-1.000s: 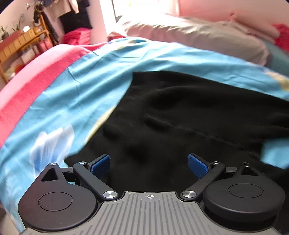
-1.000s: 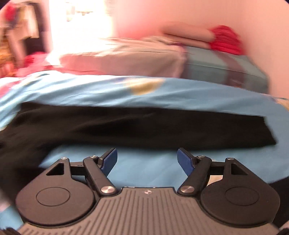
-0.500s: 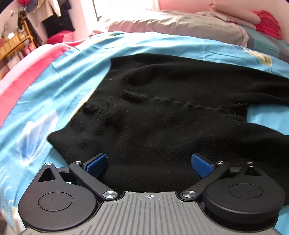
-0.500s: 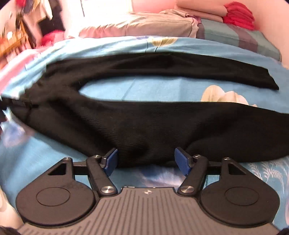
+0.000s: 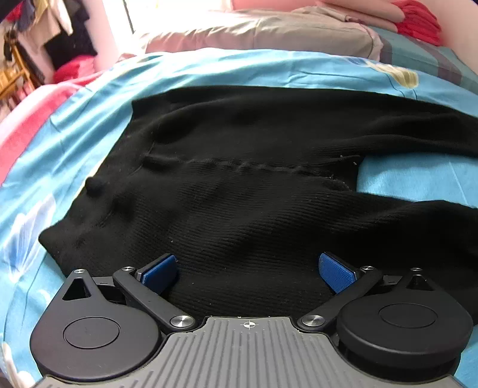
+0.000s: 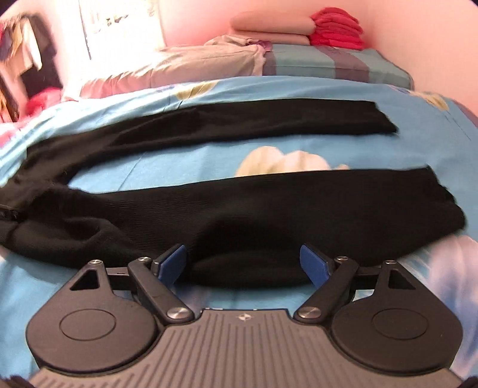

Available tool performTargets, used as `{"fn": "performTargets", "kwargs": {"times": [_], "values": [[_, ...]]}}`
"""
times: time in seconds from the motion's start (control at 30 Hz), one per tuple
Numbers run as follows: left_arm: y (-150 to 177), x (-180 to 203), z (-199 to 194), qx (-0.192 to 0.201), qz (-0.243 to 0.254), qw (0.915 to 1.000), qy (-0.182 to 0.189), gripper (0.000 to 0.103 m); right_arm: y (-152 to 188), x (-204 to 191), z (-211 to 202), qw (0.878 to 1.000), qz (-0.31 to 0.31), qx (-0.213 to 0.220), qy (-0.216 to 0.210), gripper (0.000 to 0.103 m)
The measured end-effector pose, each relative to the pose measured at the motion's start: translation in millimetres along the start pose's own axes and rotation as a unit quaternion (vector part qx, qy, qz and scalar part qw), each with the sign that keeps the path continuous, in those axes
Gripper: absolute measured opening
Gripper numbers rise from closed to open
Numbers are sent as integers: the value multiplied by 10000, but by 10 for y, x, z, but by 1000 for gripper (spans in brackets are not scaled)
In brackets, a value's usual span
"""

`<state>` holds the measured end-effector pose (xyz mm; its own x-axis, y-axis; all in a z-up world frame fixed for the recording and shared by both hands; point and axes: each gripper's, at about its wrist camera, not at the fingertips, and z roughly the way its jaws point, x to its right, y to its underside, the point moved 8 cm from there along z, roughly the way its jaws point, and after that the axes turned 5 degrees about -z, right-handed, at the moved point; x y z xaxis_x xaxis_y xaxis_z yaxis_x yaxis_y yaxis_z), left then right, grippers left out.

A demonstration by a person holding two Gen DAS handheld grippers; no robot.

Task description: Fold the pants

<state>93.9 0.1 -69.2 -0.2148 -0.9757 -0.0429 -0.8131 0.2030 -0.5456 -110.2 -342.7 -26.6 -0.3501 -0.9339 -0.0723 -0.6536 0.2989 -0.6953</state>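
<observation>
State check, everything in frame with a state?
Pants: unfolded, flat on the bed, legs spread apart.
Left hand-held gripper: open, over the waist end, nothing gripped.
Right hand-held gripper: open, jaws just widened; near leg's edge between the pads, not pinched.
Red stack: folded, by the wall.

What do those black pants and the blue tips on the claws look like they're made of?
The black pants look like a soft, matte ribbed knit: fine ridges run across them and lint specks cling. The blue pads look like rubber or soft plastic with a fine textured face; which one I cannot tell.
</observation>
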Motion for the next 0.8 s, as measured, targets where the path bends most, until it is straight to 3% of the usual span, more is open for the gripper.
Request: {"fn": "performTargets", "kwargs": {"times": [0.07,0.17,0.27,0.43,0.53,0.63,0.8], "values": [[-9,0,-27,-20,-90,9999,-86,103,-122,186,-66,9989,232,329,225,88],[-4,37,-54,12,-125,9998,-145,103,-220,373,46,9978,408,412,336,88],[42,85,-41,-9,-25,9997,-241,103,-80,595,307,9967,328,26,742,87],[37,72,-65,-16,29,9994,-347,103,95,889,141,9955,435,180,827,89],[35,77,-68,-3,44,9993,-382,103,142,1037,44,9889,676,42,1325,91],[40,83,-66,46,72,9992,-400,103,104,1012,-46,9876,893,156,1285,87],[47,63,-68,41,34,9994,-336,103,-41,507,-21,9952,494,311,782,88]]}}
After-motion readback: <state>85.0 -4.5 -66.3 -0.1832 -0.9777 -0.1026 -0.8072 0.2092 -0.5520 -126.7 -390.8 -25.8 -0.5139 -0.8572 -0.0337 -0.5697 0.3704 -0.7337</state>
